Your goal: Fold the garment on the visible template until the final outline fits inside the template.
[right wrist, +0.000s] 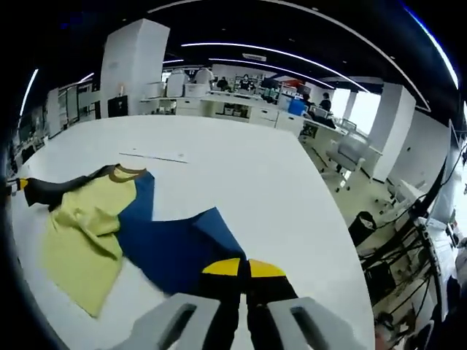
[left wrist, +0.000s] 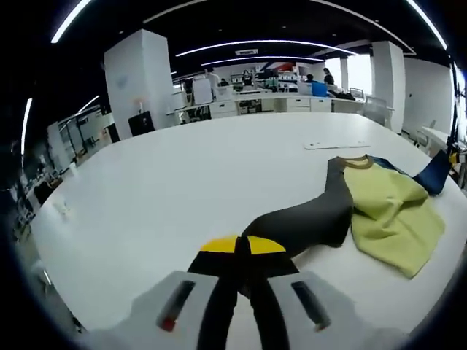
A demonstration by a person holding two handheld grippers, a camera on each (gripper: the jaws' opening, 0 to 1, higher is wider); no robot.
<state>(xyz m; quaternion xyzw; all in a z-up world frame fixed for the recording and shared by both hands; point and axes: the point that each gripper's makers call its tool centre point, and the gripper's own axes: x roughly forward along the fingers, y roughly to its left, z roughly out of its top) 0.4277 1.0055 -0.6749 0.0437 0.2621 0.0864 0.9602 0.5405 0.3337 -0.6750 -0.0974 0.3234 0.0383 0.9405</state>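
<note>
Now, in your left gripper view, your left gripper (left wrist: 242, 246) has its yellow-tipped jaws pinched together on the end of the dark grey sleeve (left wrist: 306, 222) of the garment, a soft T-shirt with a yellow-green body, a tan collar and one grey and one blue sleeve (left wrist: 394, 211). It lies on the large white table (left wrist: 182, 189), off to the right of your jaws. The grey sleeve runs from your jaw tips up and to the right toward the tan collar (left wrist: 357, 162), so the garment's long axis stretches sleeve to sleeve across the table. The yellow-green body is rumpled and partly folded over itself, its hem hanging toward the near table edge. Beyond it the blue sleeve (left wrist: 435, 173) reaches the far right of the view. A thin white strip (left wrist: 337, 145) lies flat on the table just behind the collar.

In your right gripper view, the garment (right wrist: 84, 226) sits to the left, with the grey sleeve trailing off at the far left and the collar pointing away from you. The blue sleeve (right wrist: 179, 244) spreads wide toward your right gripper (right wrist: 243, 268), whose jaws are clenched on its end. Office desks (right wrist: 241, 102) stand in the background.
</note>
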